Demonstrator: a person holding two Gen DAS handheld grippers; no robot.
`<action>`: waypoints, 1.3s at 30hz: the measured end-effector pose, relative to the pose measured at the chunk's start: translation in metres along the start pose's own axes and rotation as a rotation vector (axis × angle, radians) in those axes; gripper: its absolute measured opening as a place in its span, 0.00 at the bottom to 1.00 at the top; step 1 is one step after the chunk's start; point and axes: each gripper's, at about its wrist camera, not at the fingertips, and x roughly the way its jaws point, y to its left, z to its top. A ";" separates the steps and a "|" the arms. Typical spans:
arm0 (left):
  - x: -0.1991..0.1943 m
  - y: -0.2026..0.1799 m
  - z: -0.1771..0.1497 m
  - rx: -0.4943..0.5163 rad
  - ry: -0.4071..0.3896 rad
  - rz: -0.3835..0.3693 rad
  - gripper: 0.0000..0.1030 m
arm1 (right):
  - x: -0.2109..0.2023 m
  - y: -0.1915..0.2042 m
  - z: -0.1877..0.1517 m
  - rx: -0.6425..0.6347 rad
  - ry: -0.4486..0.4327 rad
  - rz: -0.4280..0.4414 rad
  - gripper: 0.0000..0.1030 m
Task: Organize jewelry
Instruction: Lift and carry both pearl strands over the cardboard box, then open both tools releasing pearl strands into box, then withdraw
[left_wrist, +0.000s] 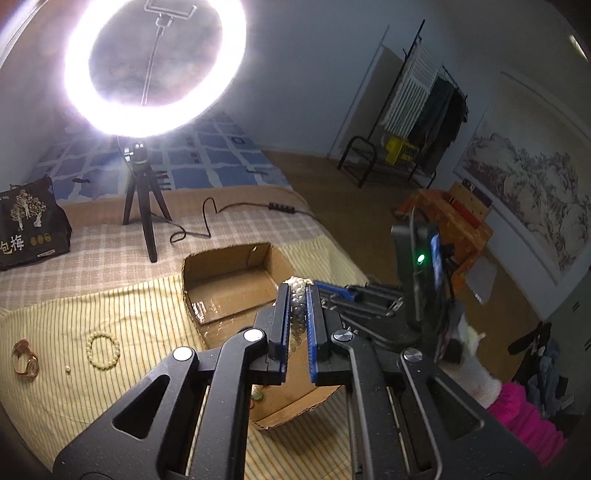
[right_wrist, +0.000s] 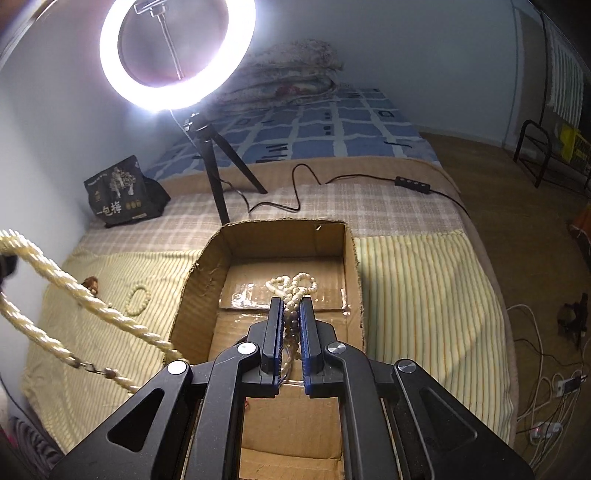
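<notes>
The biggest risk lay with the long pearl necklace (right_wrist: 66, 314), which both tongs held at once. The left gripper (left_wrist: 297, 291) was clamped shut on one bunch of its strands, and the right gripper (right_wrist: 291, 306) was clamped shut on another bunch, with a loop of beads spilling past its tips above the floor of the cardboard box (right_wrist: 207, 273). Between the two grips the twisted strands hung in a slack run outside the box's left wall. If one side let go first, that slack would likely have dragged over the wall and left part of the necklace draped on the striped cloth (right_wrist: 424, 295). If the hands drew apart, the pull could have strained the small clasp link in the strand, or tipped the light box.

A lesser risk was tangling: bunched strands dropped in a heap would probably knot together.

The smallest risk concerned the loose single bead (left_wrist: 67, 368) on the cloth, which could easily have rolled off or been missed.

By count, from large to small: one ring light (left_wrist: 155, 66) on its tripod, one box, one black printed bag (left_wrist: 29, 225), one long necklace, which looked multi-stranded. On the cloth left of the box lay one bead bracelet (left_wrist: 103, 349), one watch-like piece (left_wrist: 26, 360) whose kind I could not settle, and one loose bead. A small greenish item (left_wrist: 257, 397) sat inside the box, partly hidden by the left gripper.
</notes>
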 end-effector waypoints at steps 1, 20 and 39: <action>0.003 0.000 -0.001 0.002 0.011 0.004 0.05 | 0.000 0.000 0.000 0.000 0.001 0.000 0.07; 0.002 0.010 -0.011 0.005 0.032 0.066 0.51 | -0.015 -0.002 -0.005 0.024 -0.004 -0.061 0.58; -0.039 0.053 -0.024 -0.027 0.009 0.161 0.76 | -0.033 0.024 -0.011 -0.003 -0.017 -0.180 0.74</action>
